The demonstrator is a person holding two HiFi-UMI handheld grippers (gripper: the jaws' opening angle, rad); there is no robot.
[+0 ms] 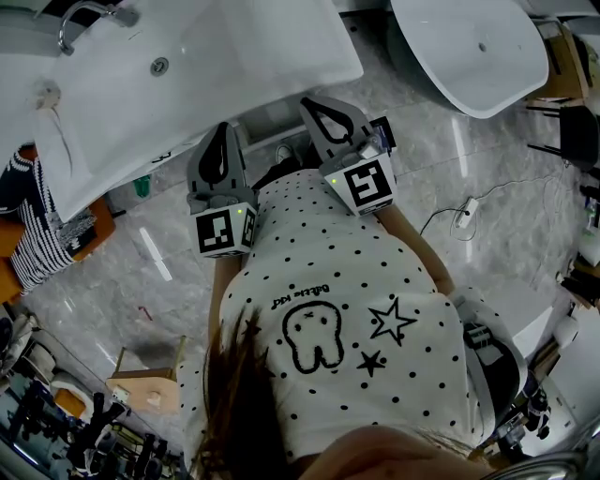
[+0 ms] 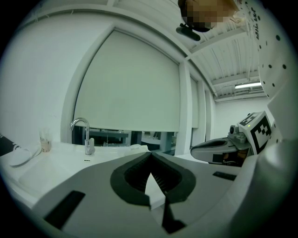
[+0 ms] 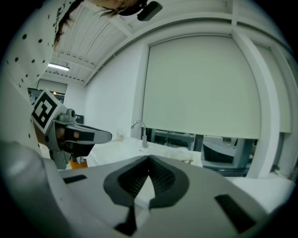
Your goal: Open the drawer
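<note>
Approach not begun. Left hand-held gripper (image 1: 222, 131) and right hand-held gripper (image 1: 316, 103): jaws together, empty, facing the basin surface (image 1: 234, 56). I see no drawer, probably beneath it. Next: lower, locate handle, part jaws.

Probably a bathroom mock-up inside a lab: white washbasin (image 1: 216, 66), chrome tap (image 1: 80, 17), bathtub (image 1: 469, 47), marble floor (image 1: 112, 272), cluttered gear (image 1: 56, 431).

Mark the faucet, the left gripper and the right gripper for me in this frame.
faucet (image 2: 88, 146): left gripper view, on its upright body above the counter.
left gripper (image 1: 224, 129): head view, at the tips of its closed jaws.
right gripper (image 1: 311, 105): head view, at the tips of its closed jaws.
</note>
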